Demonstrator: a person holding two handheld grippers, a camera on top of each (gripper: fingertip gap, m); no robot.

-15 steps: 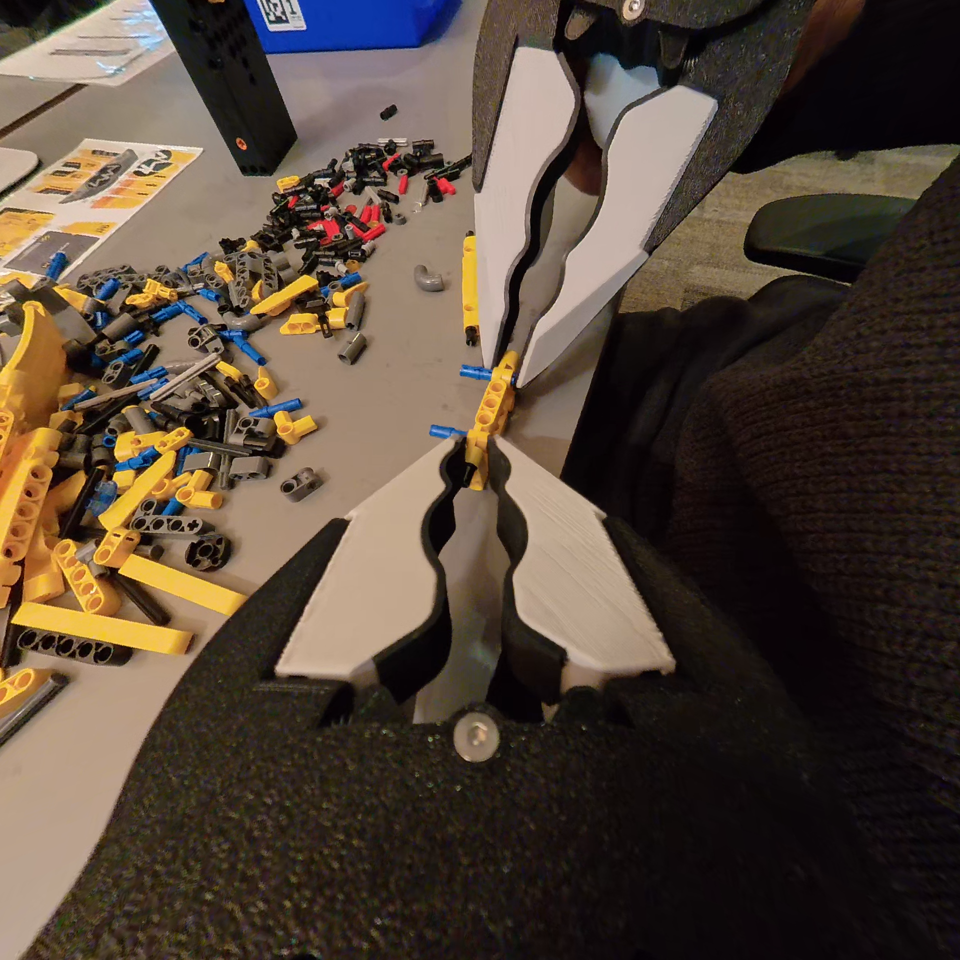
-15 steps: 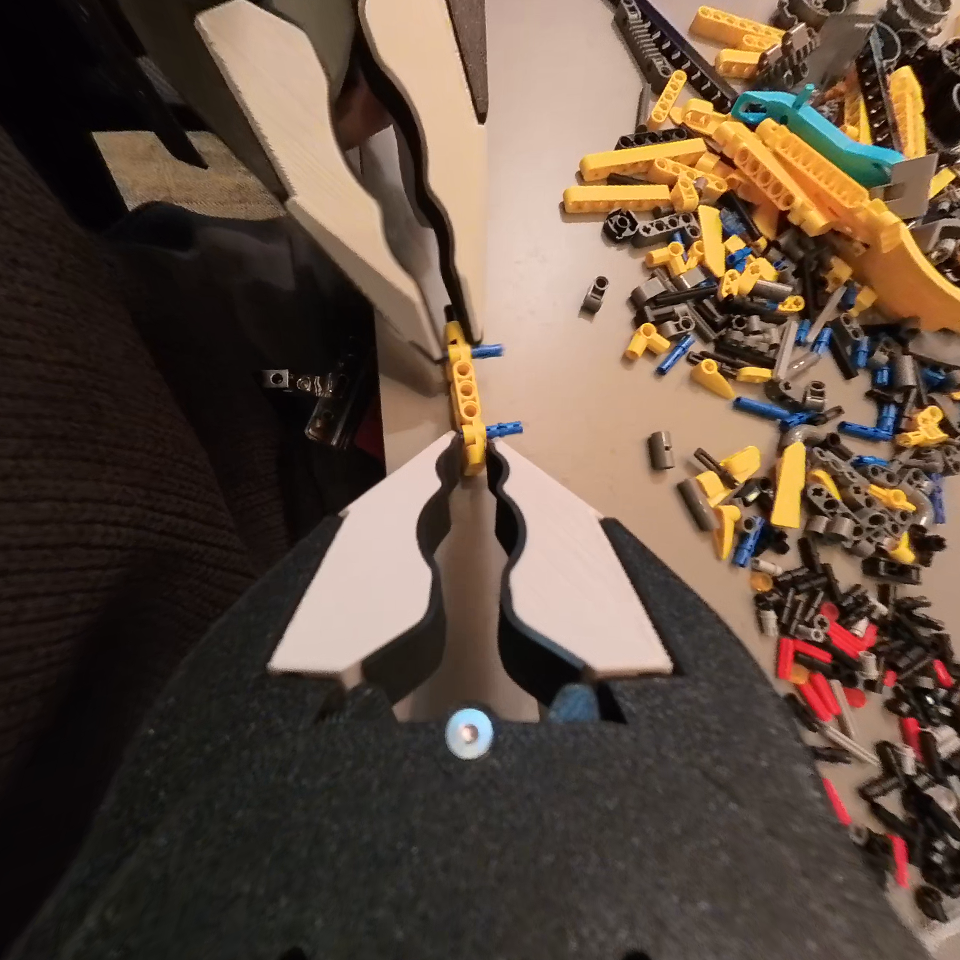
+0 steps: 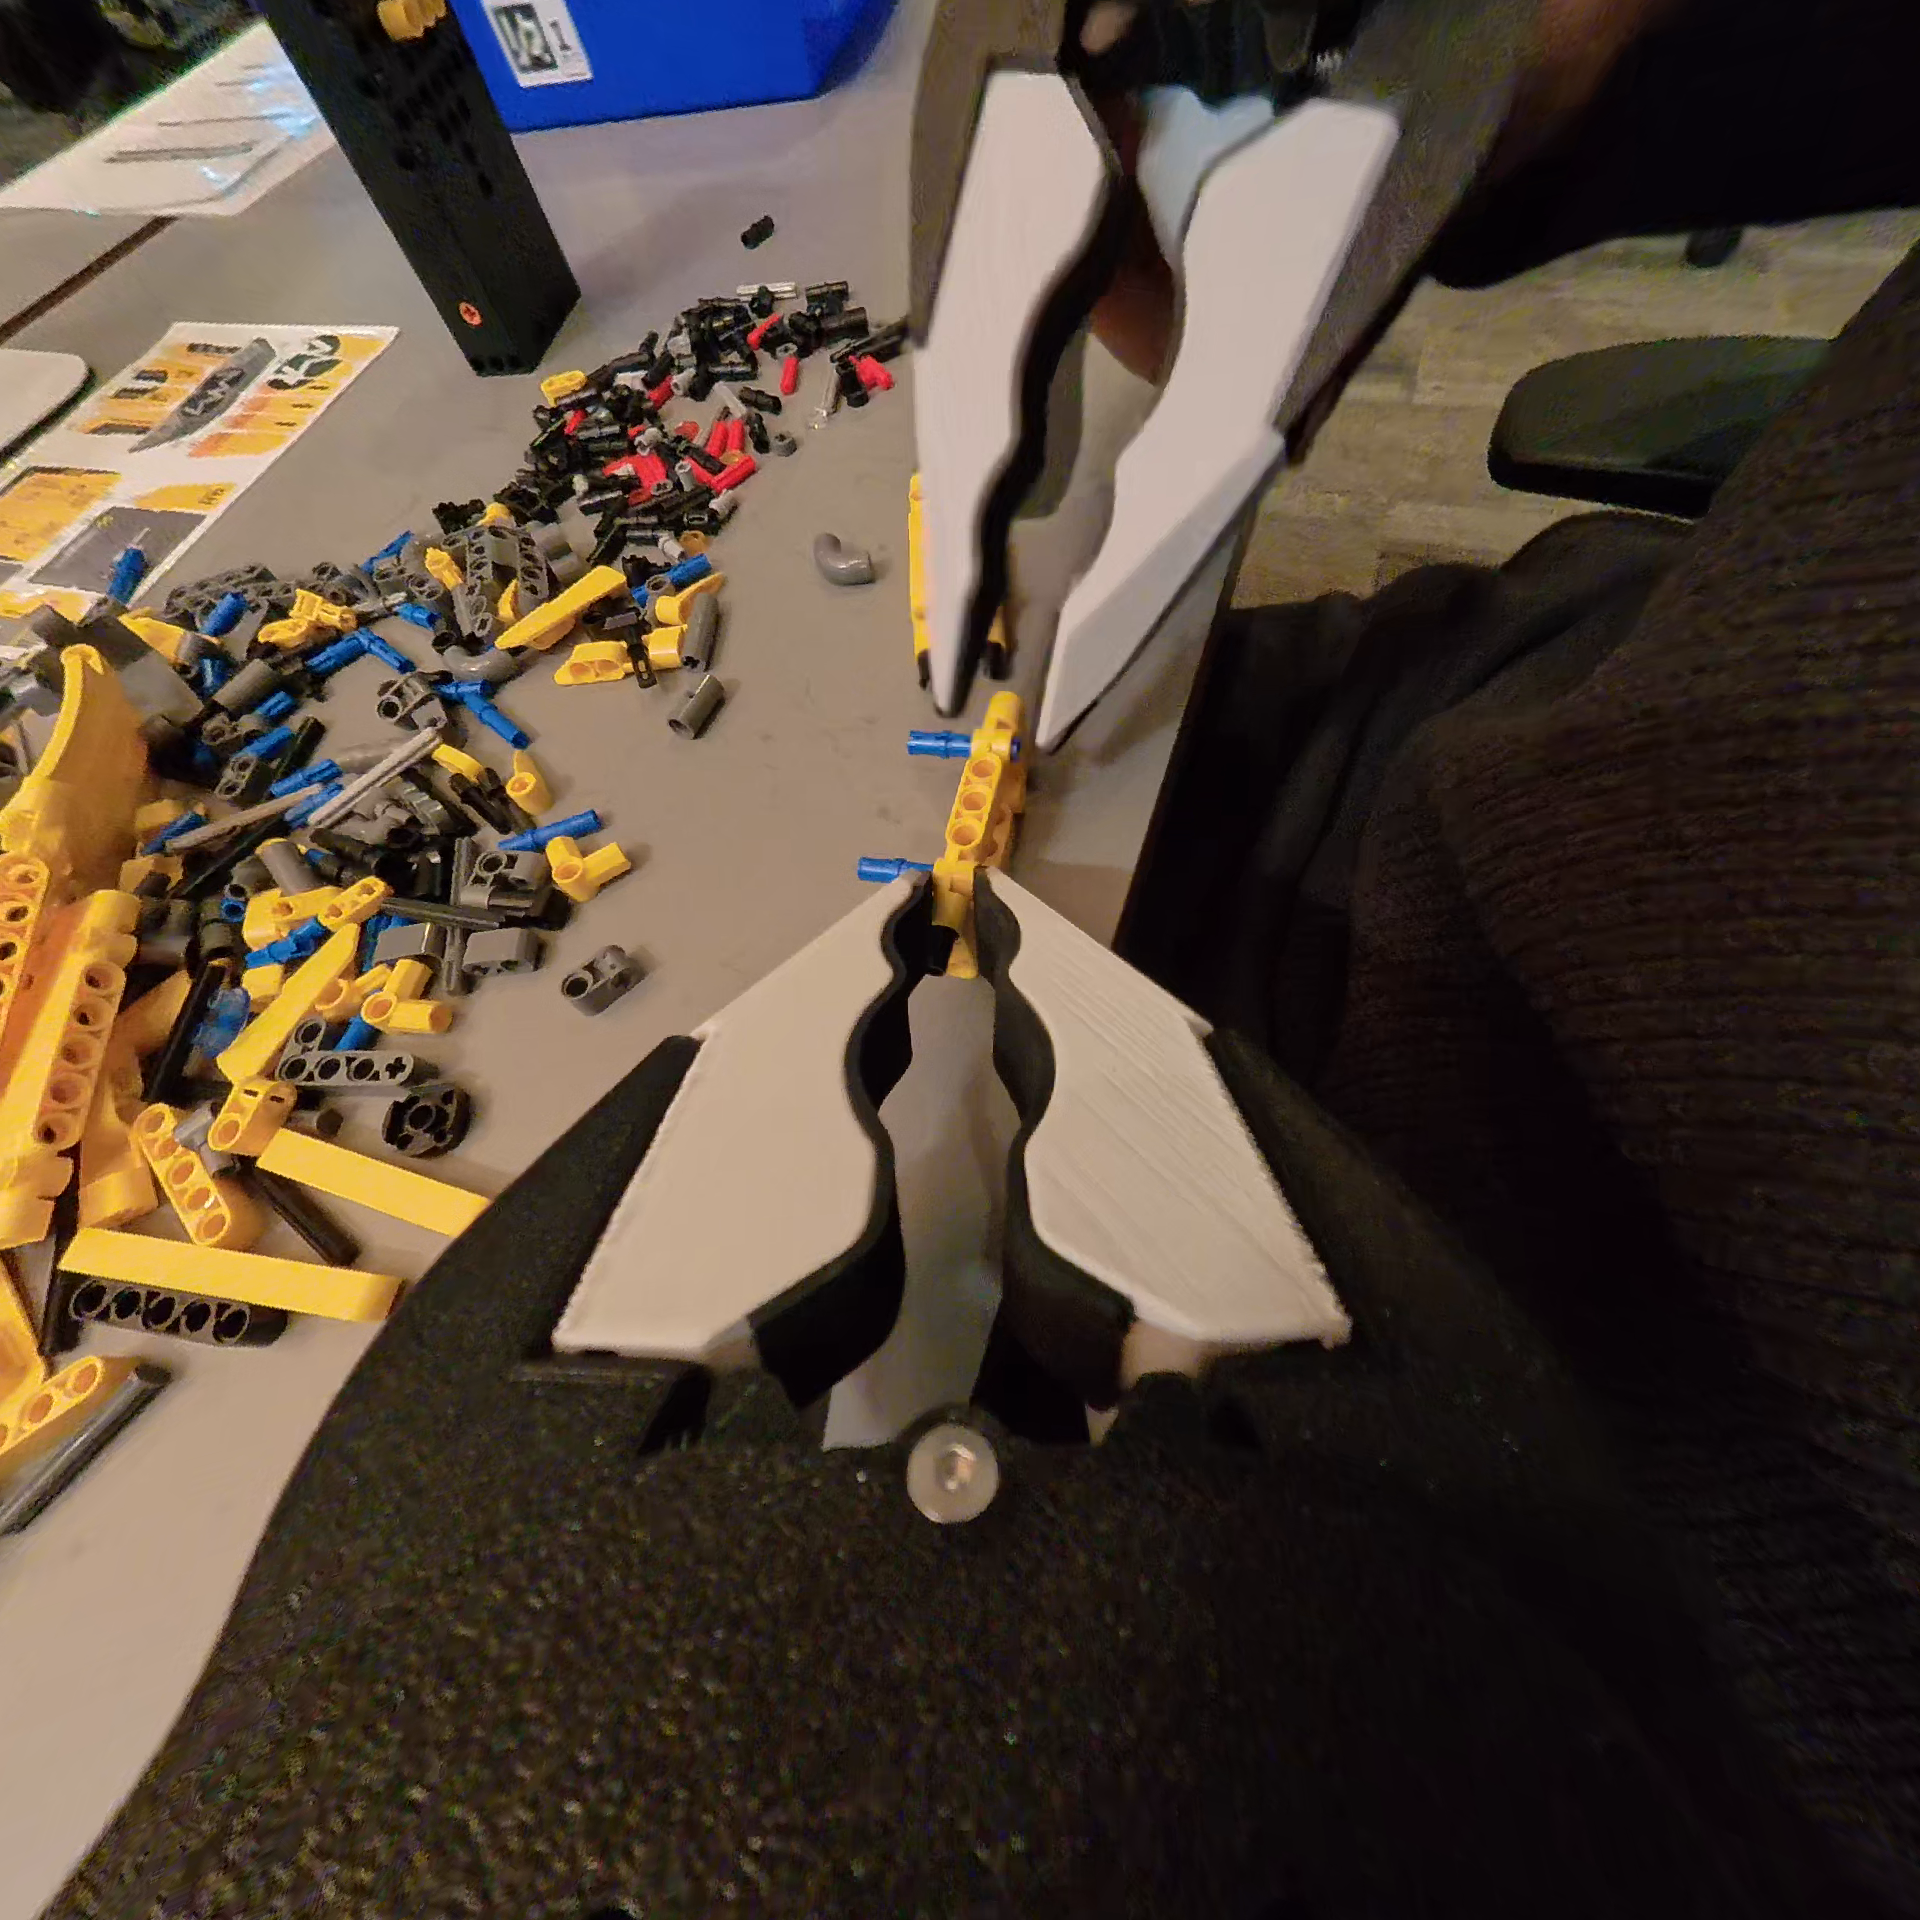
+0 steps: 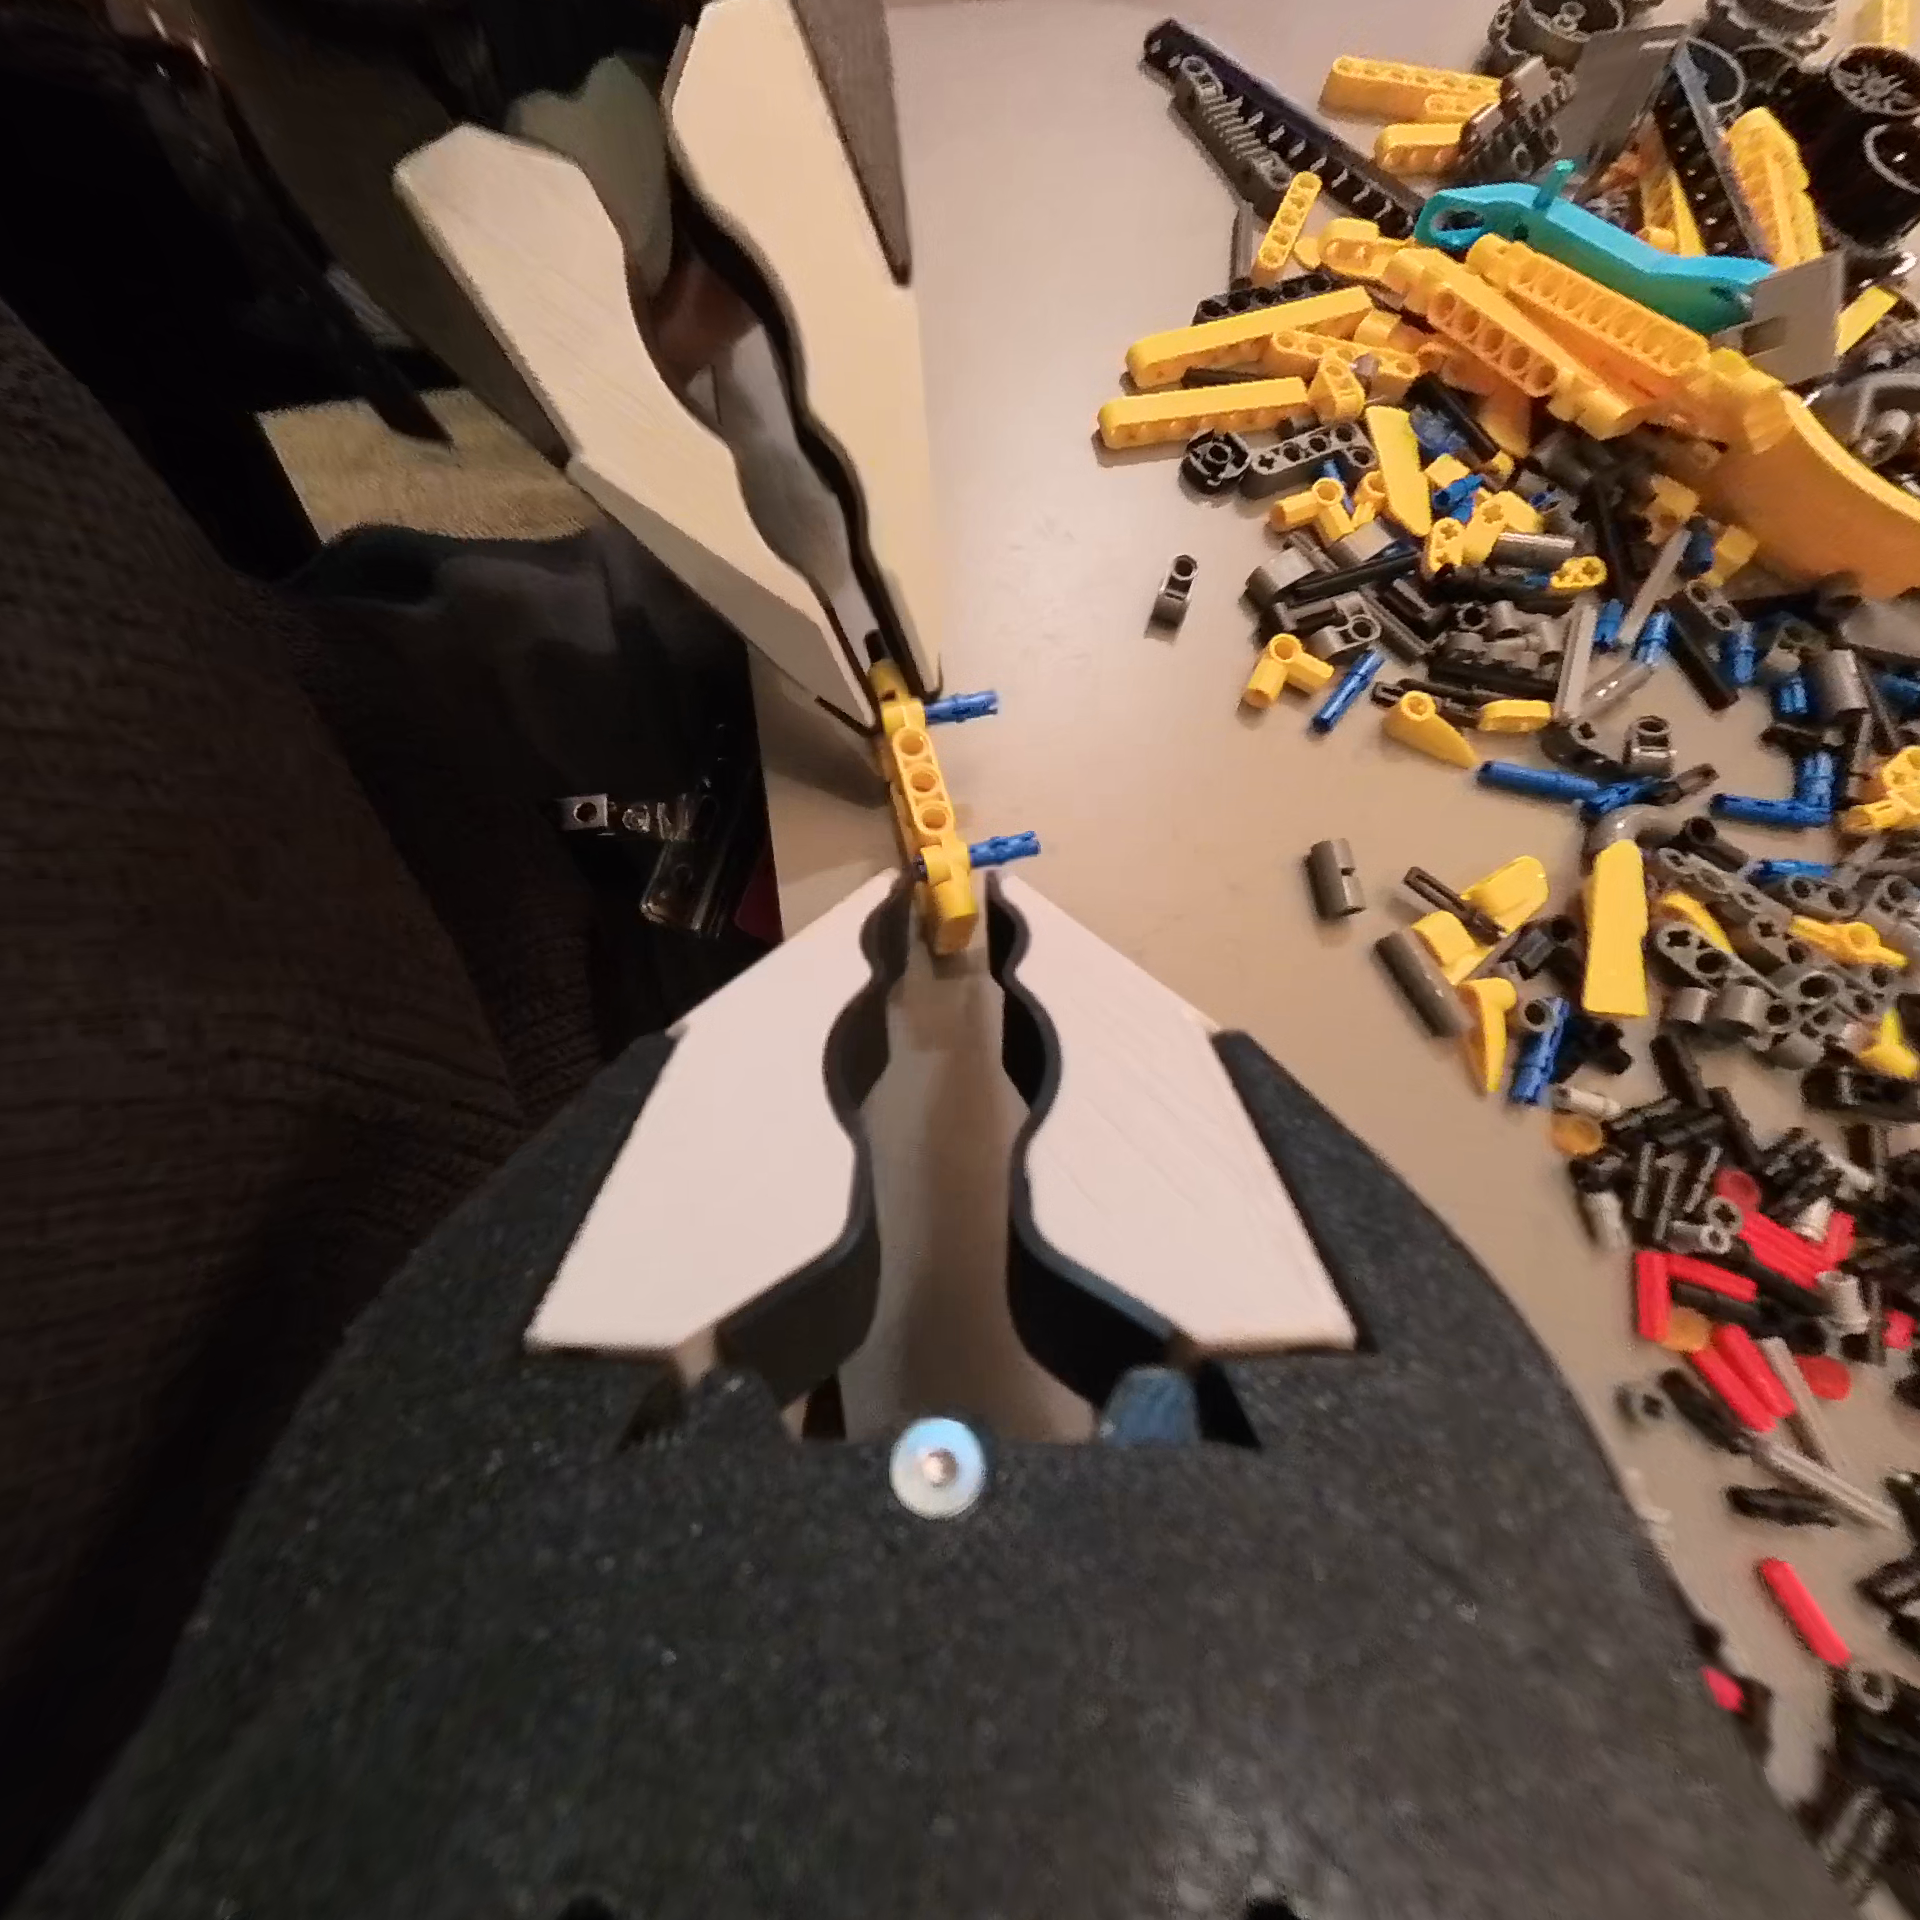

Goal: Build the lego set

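Observation:
My left gripper is shut on the near end of a short yellow holed beam with two blue pins sticking out to the left. It holds the beam just above the grey table, near the table's right edge. My right gripper faces it from the far side; its jaws stand apart around the beam's far end, with gaps on both sides. In the right wrist view the beam runs from my open right gripper up to the shut left gripper.
A big pile of loose yellow, black, grey, blue and red parts covers the table's left; it also shows in the right wrist view. A black tower, a blue bin and instruction sheets lie beyond. A person's dark sweater and a chair armrest are right. The tips of both grippers are at nearly the same place. The black tower is about equally far from each gripper, around 30 cm.
My right gripper's fingers have spread apart and let go of the beam's far end. My left gripper still grips the beam in about the same place.

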